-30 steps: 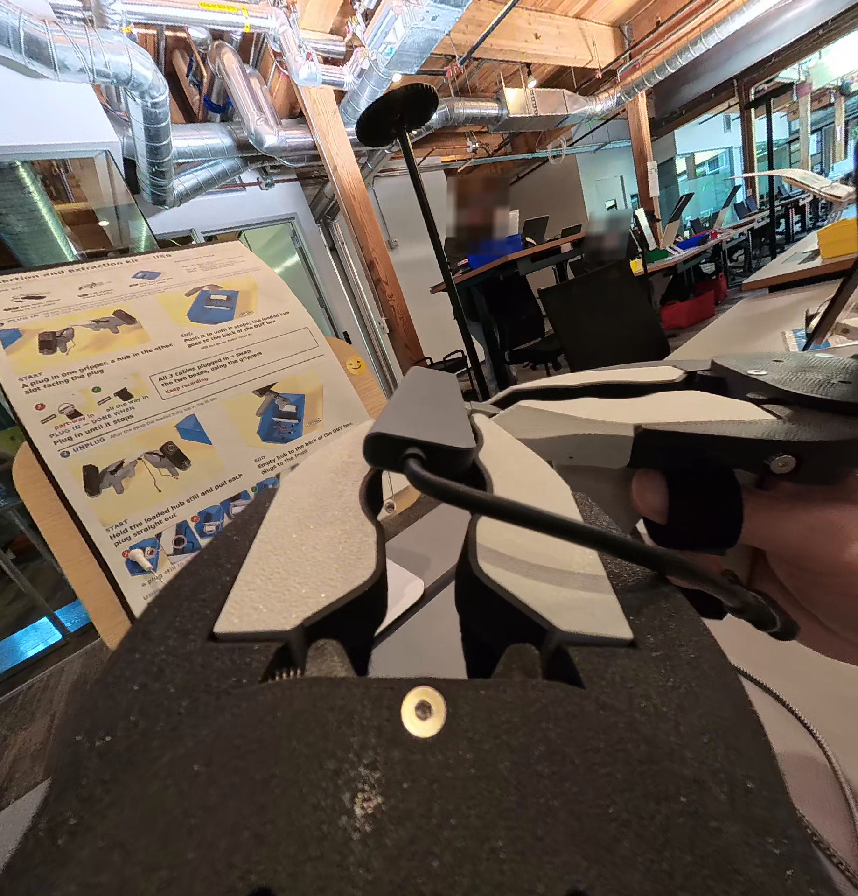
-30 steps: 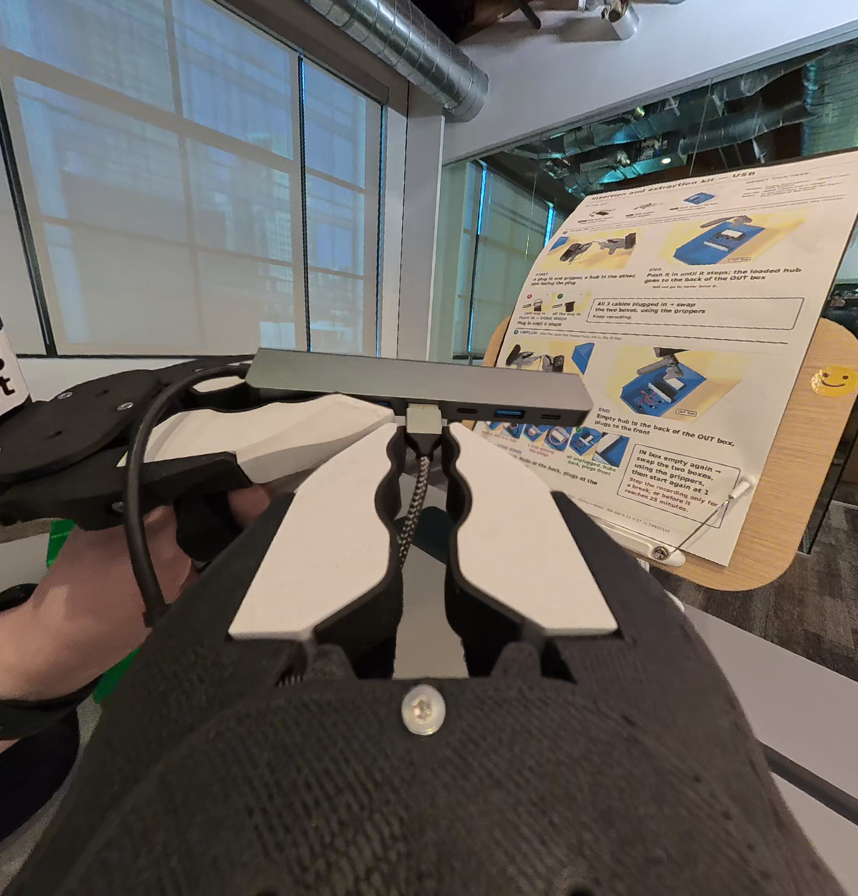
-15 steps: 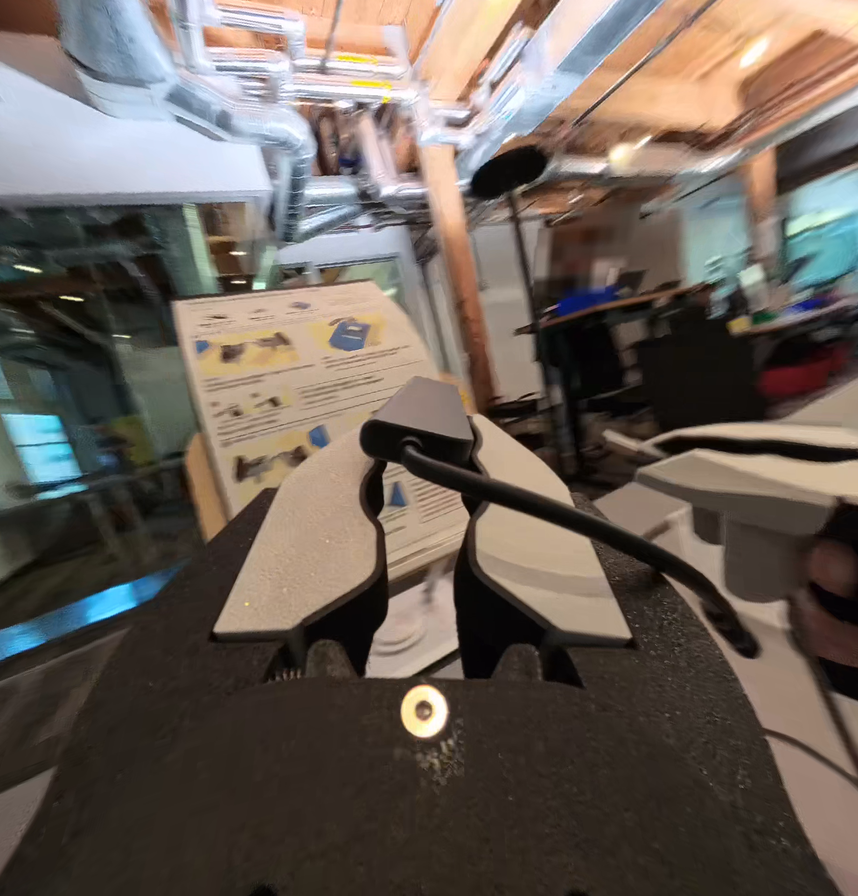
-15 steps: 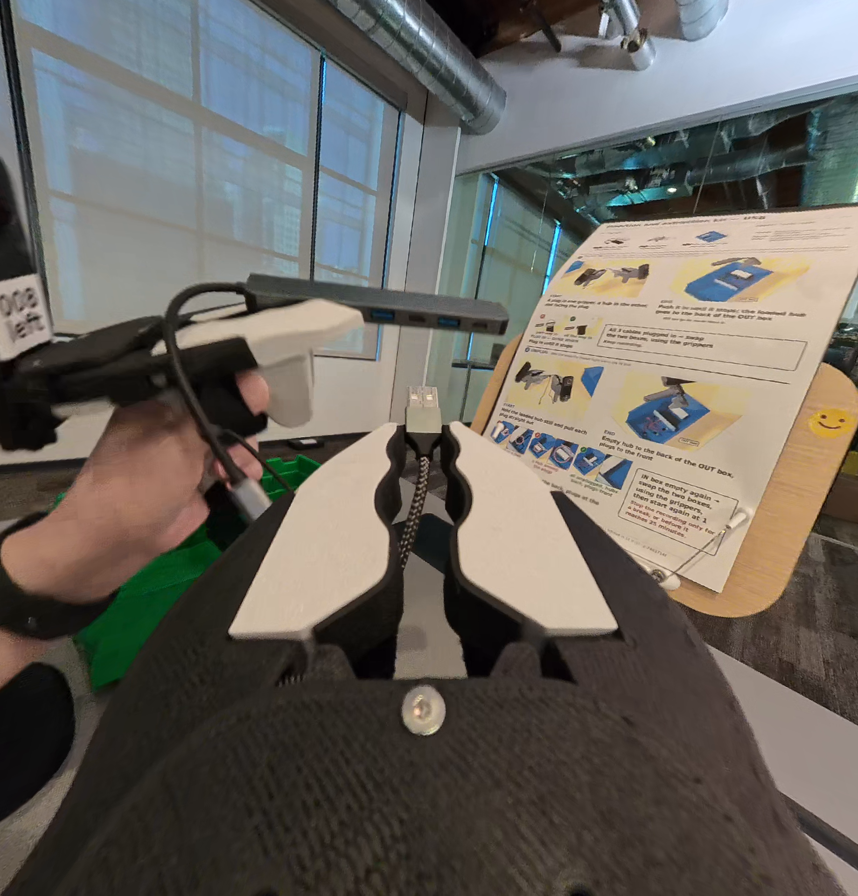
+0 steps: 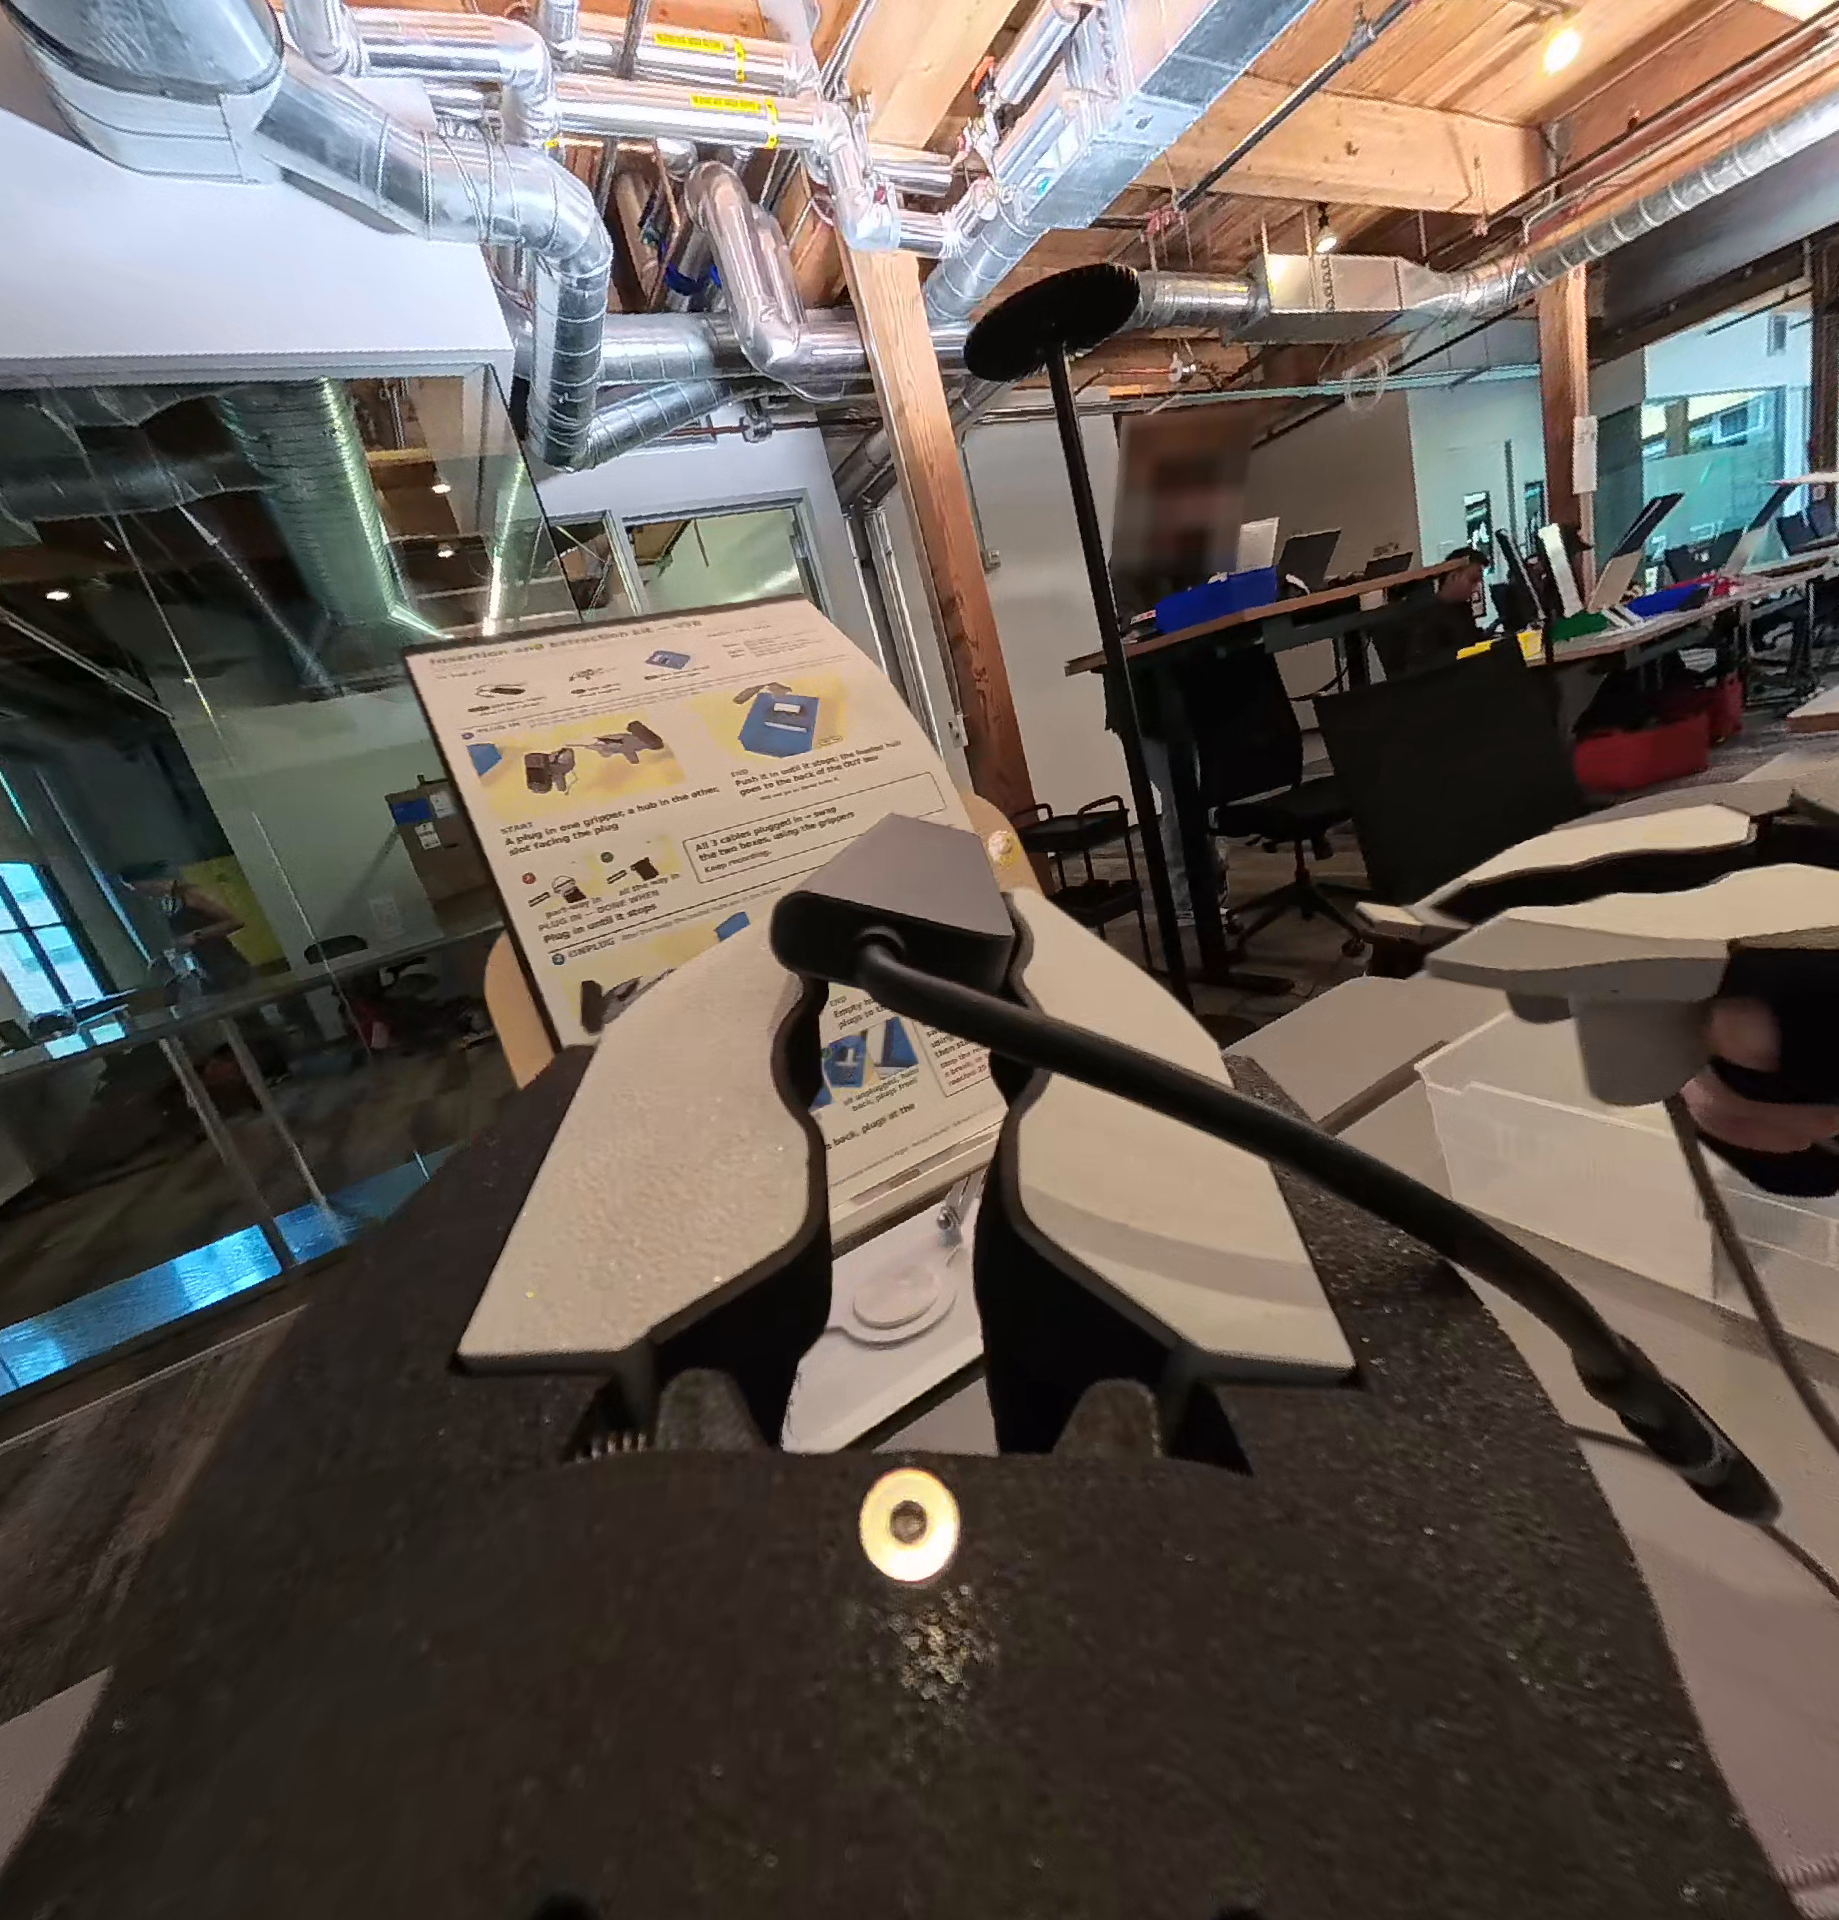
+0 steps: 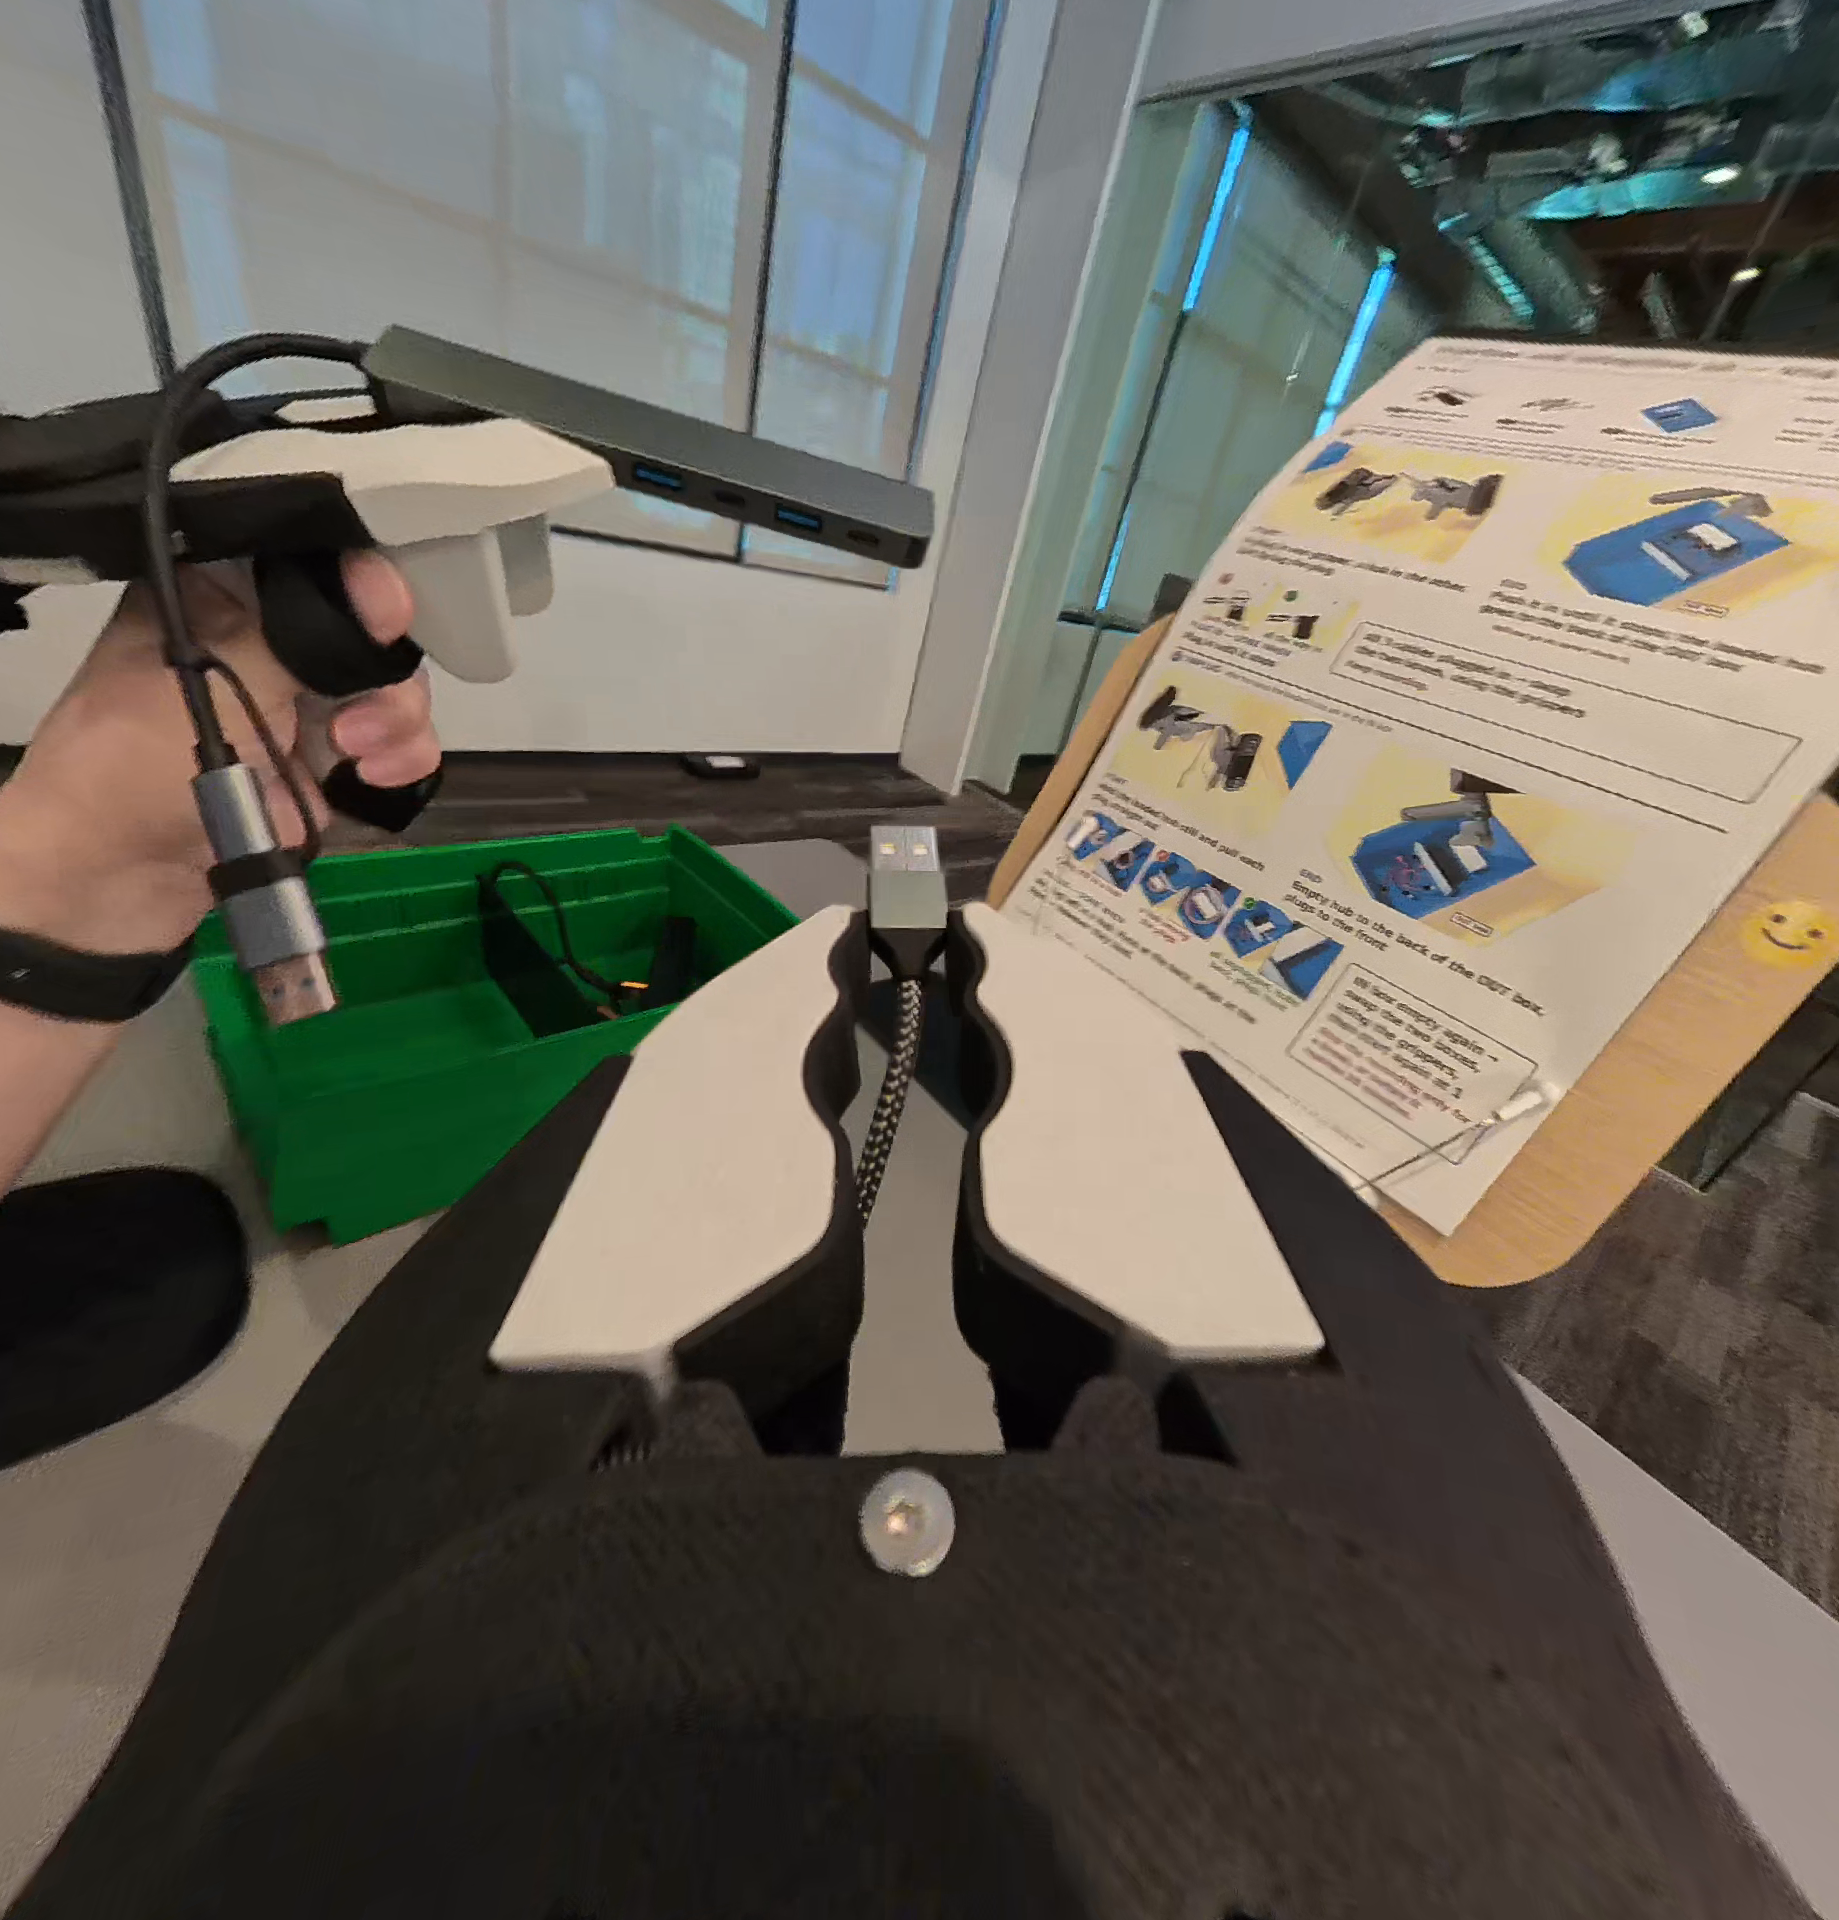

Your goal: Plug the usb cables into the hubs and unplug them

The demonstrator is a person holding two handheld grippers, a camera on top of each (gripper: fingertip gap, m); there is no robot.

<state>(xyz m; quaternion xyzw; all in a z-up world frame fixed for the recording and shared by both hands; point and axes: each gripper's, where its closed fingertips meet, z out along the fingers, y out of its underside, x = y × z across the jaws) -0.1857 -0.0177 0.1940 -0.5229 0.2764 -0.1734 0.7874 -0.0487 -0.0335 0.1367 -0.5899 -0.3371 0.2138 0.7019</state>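
We are clamping the grey hub (image 6: 676, 457) in our left tongs (image 5: 899, 935), while our right tongs (image 6: 907, 914) are pinching the braided cable's plug (image 6: 904, 873), hanging unplugged with open air below the hub's port edge, right of the green bin (image 6: 395, 1060).

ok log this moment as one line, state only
left claw: shut on hub | right claw: shut on usb plug | plug: out of hub, apart | green bin: below

Bright, even daylight; the window wall (image 6: 479, 260) in the right wrist view blows out near white. Instruction sheet (image 6: 1466, 727) smeared by motion blur there; left wrist view sharp. Wide-angle bending at edges of both views.
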